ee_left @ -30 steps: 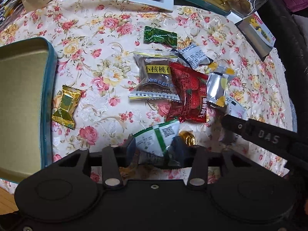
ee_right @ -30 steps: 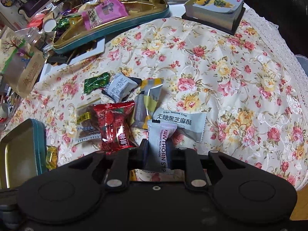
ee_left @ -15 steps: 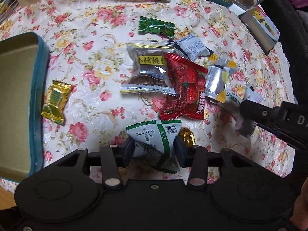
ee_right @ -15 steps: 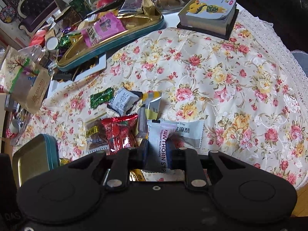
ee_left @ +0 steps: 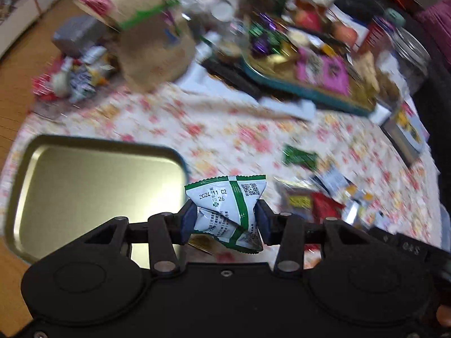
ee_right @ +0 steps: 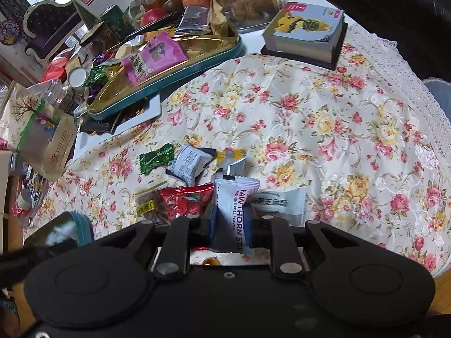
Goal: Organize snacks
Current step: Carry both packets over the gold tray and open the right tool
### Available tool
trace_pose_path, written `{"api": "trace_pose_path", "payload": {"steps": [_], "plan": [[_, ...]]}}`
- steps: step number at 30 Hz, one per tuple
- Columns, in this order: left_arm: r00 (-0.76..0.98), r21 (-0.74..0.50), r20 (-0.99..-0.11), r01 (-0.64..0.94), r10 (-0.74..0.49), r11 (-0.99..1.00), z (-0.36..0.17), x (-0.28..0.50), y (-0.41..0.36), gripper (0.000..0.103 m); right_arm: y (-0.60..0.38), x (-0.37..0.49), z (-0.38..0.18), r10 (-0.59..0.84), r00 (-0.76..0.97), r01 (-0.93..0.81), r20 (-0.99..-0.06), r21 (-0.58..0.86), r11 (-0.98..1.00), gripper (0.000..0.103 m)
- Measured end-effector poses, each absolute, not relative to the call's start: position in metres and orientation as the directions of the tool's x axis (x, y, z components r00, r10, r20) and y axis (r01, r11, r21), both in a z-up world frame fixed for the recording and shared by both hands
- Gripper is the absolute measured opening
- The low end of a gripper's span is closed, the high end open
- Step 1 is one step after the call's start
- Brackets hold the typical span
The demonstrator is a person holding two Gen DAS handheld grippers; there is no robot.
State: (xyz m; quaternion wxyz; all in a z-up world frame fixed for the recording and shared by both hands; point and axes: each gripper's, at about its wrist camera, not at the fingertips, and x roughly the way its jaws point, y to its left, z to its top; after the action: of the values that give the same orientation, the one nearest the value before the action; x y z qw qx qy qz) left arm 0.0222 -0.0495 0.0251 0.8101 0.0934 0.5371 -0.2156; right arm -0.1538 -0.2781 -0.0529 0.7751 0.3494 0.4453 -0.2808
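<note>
Green-striped packet [ee_left: 225, 197] pinched in left hand-held gripper [ee_left: 225, 221]; right hand-held gripper [ee_right: 229, 222] clamps one hawthorn strip [ee_right: 234, 205].

Wooden floor [ee_left: 17, 90], floral tablecloth [ee_right: 324, 118], dark ornate chair [ee_right: 48, 28], daylight

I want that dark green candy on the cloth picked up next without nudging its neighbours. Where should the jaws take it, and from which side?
Probably best from above, jaws across the narrow middle of the green candy. It lies flat on the floral tablecloth with flared crimped ends, so the waist between them is the slimmest, firmest part. Its far and left sides look open; the grey-white packet sits close on its right, so keep the jaws off that end.
</note>
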Motion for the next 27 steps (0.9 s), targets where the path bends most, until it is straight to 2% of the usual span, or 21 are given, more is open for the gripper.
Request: {"api": "trace_pose_path", "payload": {"steps": [7, 11, 19, 24, 27], "plan": [[0.496, 0.059, -0.861, 0.322, -0.116, 0.945, 0.046, 0.052, -0.004, 0.052, -0.246, -0.123, -0.040, -0.081, 0.496, 0.687, -0.864, 0.334, 0.645, 0.021], [0.530, 0.085, -0.846, 0.249, -0.062, 0.965, 0.053, 0.069, 0.026, 0.052, -0.217, -0.101, -0.030, -0.040, 0.546, 0.614, -0.837, 0.368, 0.698, 0.021], [0.479, 0.092, -0.877, 0.078, 0.043, 0.993, 0.055, 0.101, 0.088, 0.052, -0.136, -0.058, -0.007, 0.125, 0.581, 0.368, -0.804, 0.397, 0.841, 0.021], [0.413, 0.032, -0.910, 0.011, 0.025, 0.999, 0.047, 0.117, 0.119, 0.052, -0.092, -0.031, 0.003, 0.215, 0.557, 0.235, -0.802, 0.401, 0.886, 0.021], [0.409, 0.042, -0.911, -0.024, 0.048, 0.999, 0.046, 0.121, 0.129, 0.053, -0.072, -0.022, 0.002, 0.258, 0.546, 0.165, -0.797, 0.405, 0.899, 0.021]]}}
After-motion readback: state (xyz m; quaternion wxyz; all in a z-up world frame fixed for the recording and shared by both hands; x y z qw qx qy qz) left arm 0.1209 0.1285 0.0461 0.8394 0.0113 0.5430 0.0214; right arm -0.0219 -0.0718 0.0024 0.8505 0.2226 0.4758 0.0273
